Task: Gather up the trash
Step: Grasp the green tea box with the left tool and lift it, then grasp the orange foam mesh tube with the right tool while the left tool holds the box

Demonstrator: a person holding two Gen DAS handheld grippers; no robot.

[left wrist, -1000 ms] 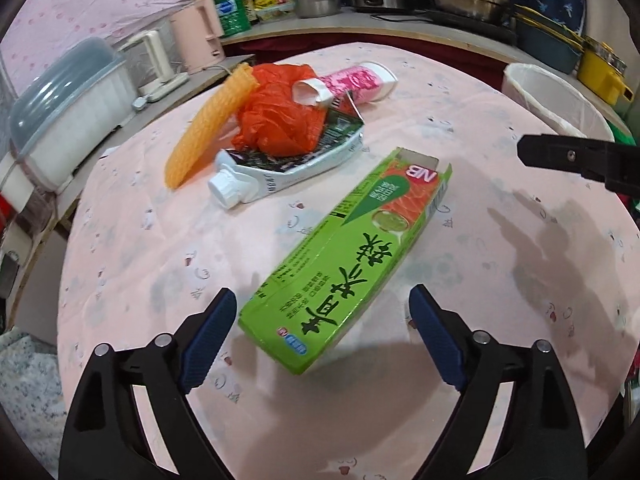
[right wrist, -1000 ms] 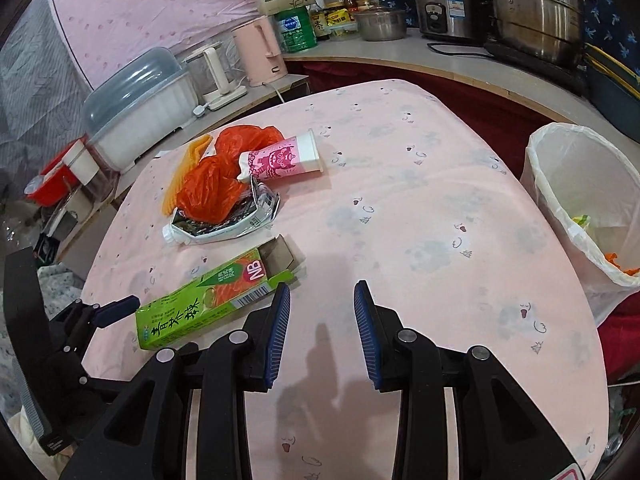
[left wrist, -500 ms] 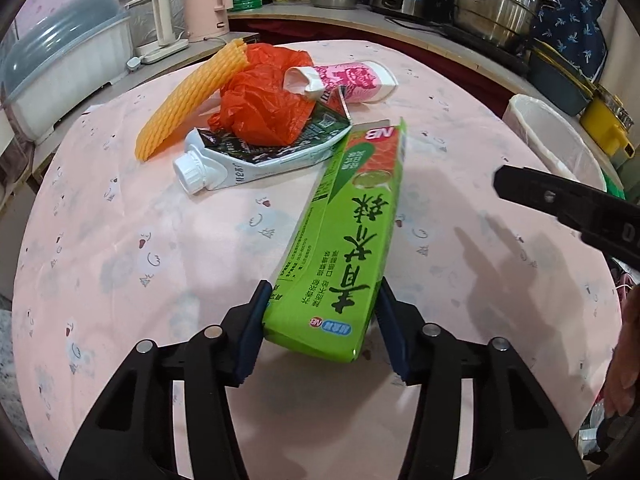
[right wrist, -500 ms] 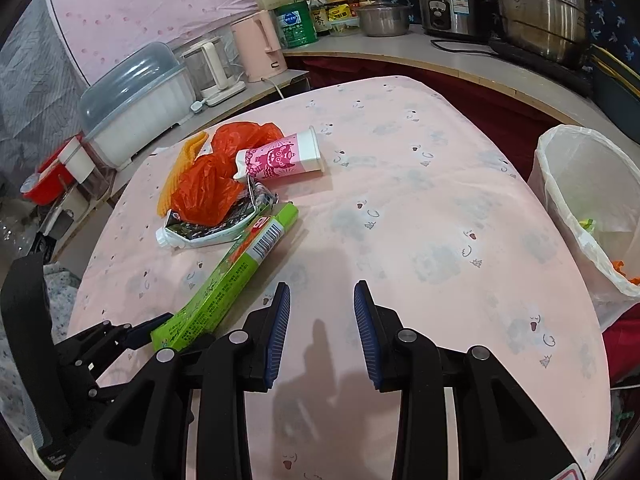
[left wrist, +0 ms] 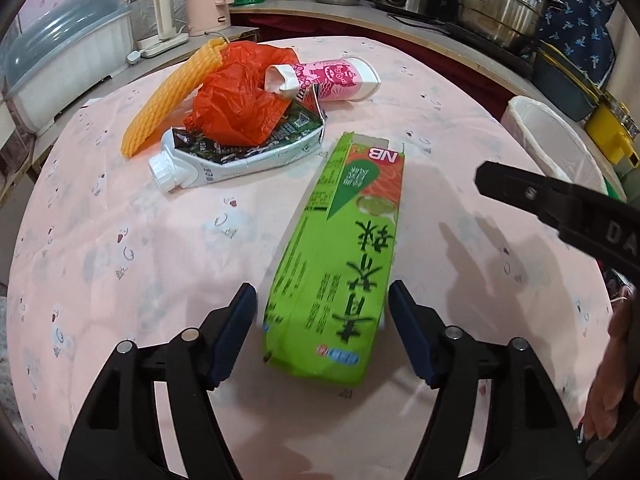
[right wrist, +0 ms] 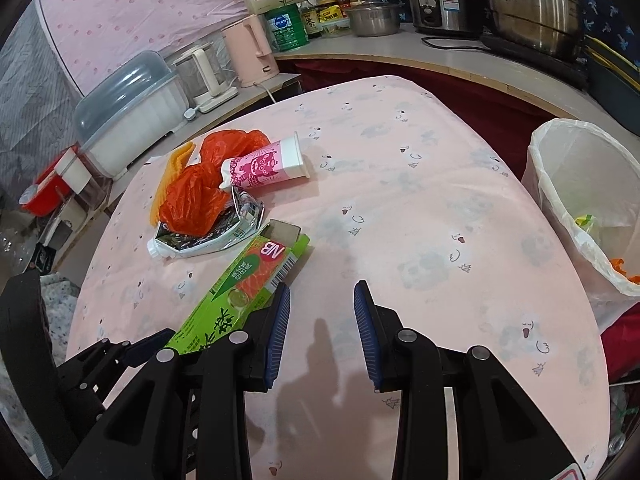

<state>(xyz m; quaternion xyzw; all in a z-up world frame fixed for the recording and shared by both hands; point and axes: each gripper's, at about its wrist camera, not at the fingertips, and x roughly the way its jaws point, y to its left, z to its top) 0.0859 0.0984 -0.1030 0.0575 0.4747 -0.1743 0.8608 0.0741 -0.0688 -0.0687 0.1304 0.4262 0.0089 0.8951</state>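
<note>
Left gripper (left wrist: 322, 328): its blue-padded jaws stand apart on either side of the near end of the green carton (left wrist: 344, 256), with a visible gap at each pad; the jaws have just been opening, and the carton lies between them unclamped. The carton is long and flat, its open far end pointing toward the heap of trash.

Right gripper (right wrist: 322, 334): jaws part-way apart over bare pink tablecloth (right wrist: 420, 208), nothing between them. Its left finger partly covers the green carton's side in the right wrist view.

Trash heap, beyond the carton's far end: a flattened milk carton (left wrist: 236, 152) with a white screw cap; an orange plastic bag (left wrist: 240, 96) crumpled on top of it; a yellow foam net sleeve (left wrist: 172, 100) lying beside the bag; a pink paper cup (left wrist: 332, 80) on its side, touching the bag.

Bin (right wrist: 580, 200): white-lined, standing off the table's right edge, with scraps inside.

Background: a counter bearing a pink kettle (right wrist: 252, 50), steel pots (right wrist: 532, 4) and a covered dish rack (right wrist: 128, 112).

At the far right of the left wrist view, part of a person's hand (left wrist: 612, 376) shows.
</note>
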